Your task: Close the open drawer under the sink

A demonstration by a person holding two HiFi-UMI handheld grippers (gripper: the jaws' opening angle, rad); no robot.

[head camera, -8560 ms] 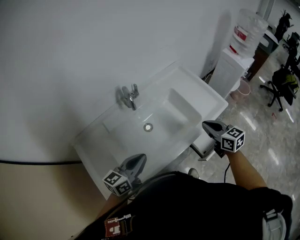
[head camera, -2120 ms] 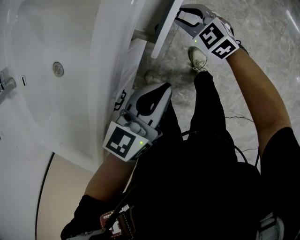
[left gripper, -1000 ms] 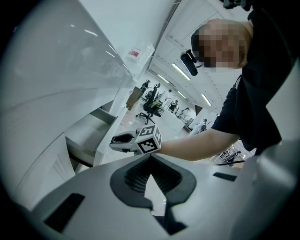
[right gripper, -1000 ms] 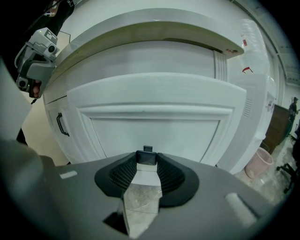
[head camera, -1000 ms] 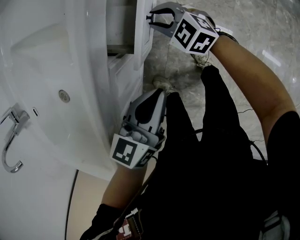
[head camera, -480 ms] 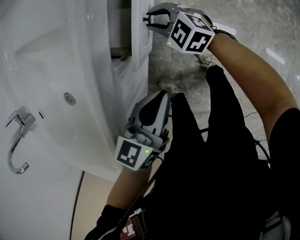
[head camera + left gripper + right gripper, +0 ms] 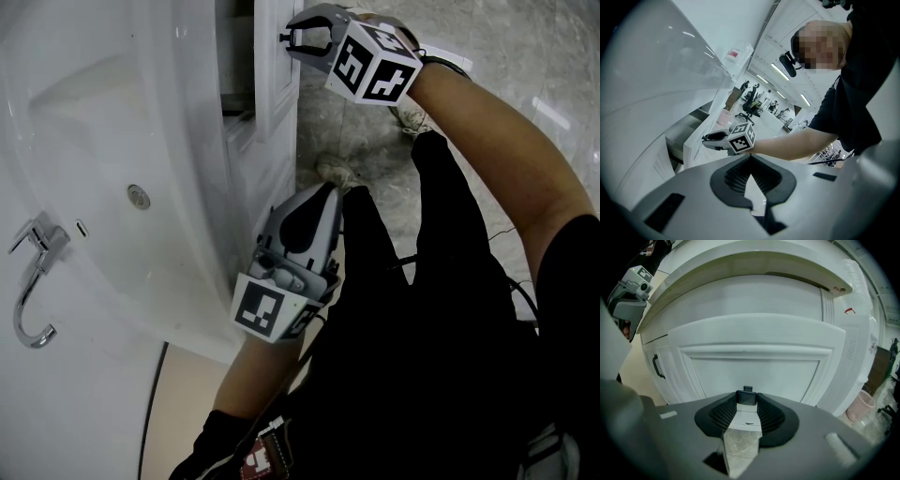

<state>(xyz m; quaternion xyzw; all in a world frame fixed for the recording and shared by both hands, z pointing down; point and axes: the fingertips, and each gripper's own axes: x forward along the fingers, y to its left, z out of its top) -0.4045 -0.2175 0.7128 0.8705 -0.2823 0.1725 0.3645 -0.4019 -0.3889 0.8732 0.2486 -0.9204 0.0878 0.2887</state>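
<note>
Partly open drawer under sink.
Closing unfinished: right hand-held gripper pinches its handle; left hand-held gripper closed, empty.

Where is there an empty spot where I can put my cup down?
The sink bowl is bare around the drain, and so is the flat rim beside the tap. It's crowded by the drawer, where the right tongs grip its handle, and along the sink's front edge, where the left tongs hang.
</note>
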